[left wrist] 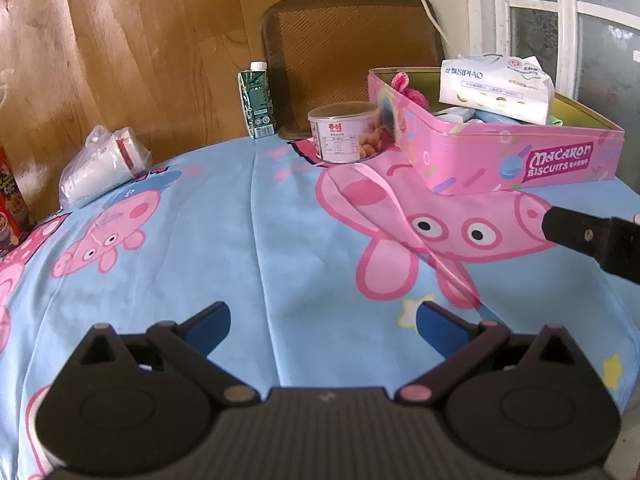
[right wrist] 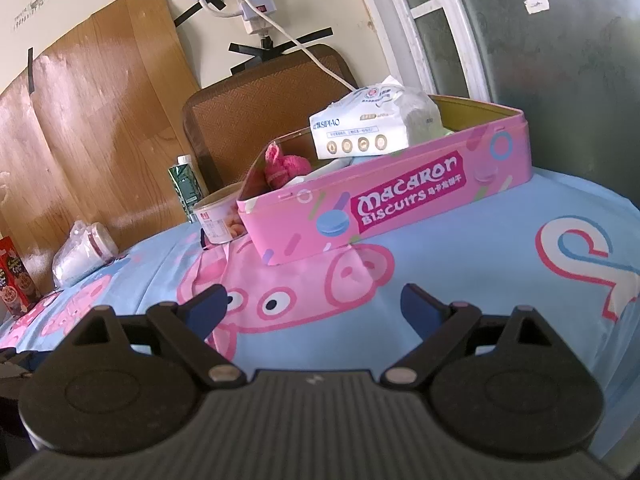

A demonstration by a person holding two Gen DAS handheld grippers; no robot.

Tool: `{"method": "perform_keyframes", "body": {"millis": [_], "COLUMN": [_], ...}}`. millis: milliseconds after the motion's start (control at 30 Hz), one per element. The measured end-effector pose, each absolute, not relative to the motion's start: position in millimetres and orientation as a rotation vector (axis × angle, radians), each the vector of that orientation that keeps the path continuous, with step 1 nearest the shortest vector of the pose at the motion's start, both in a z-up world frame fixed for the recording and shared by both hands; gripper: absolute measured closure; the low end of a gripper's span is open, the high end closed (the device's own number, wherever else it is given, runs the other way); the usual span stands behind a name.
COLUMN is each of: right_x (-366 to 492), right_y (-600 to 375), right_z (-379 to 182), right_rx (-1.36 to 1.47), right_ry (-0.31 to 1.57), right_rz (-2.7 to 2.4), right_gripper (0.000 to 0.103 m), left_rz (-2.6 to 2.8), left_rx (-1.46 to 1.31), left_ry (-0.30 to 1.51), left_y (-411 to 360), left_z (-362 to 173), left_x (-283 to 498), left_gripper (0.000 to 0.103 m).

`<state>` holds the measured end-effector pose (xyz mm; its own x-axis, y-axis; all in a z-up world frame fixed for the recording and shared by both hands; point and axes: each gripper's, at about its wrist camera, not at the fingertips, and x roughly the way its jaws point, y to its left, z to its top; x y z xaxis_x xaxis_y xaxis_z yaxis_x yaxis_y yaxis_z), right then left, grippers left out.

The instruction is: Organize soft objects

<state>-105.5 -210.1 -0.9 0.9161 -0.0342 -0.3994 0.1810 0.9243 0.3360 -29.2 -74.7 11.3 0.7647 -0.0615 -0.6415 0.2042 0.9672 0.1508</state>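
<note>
Both hand-held grippers hover over the tabletop with nothing between their blue pads. The left hand-held gripper (left wrist: pixel 323 322) has its jaws spread wide above the blue cartoon-pig cloth (left wrist: pixel 224 240), and the right hand-held gripper (right wrist: pixel 314 304) is likewise released and wide apart, facing the pink tin; its dark finger also shows at the right edge of the left wrist view.

The pink "Macaron Biscuits" tin (right wrist: pixel 400 200) stands open on the cloth toward the far right of the tabletop. Inside it lie the soft things: a white pack of tissues (right wrist: pixel 368 128), crumpled at its top and resting tilted above the rim, a fuzzy magenta knitted item (right wrist: pixel 282 166) at the tin's left end, and pale blue and white fabric beneath the pack, partly hidden.

Just beside the tin's left end stands a small round can (left wrist: pixel 345 133) with a pink label. Farther left are a green carton (left wrist: pixel 258 102) standing upright, and a plastic-wrapped stack of cups (left wrist: pixel 102 164) lying on its side.
</note>
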Motion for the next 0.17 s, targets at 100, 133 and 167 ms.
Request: {"method": "perform_keyframes", "body": {"millis": [100, 133, 167], "right_x": [-105.0, -104.9, -104.9], "right_y": [-209.4, -209.6, -209.5], "right_z": [-1.3, -1.3, -1.3], "right_rx": [0.377, 0.377, 0.376], "right_ry": [0.401, 0.400, 0.400], "right_rz": [-0.115, -0.115, -0.114], "right_gripper": [0.008, 0.008, 0.008], "left_rz": [-0.151, -0.156, -0.161], "left_rx": [0.214, 0.211, 0.208], "left_ry": [0.671, 0.673, 0.675], "left_y": [-74.4, -74.3, -74.1], "left_z": [12.1, 12.2, 12.1], "left_x": [-31.1, -30.8, -30.4], "left_gripper": [0.000, 0.000, 0.000]}}
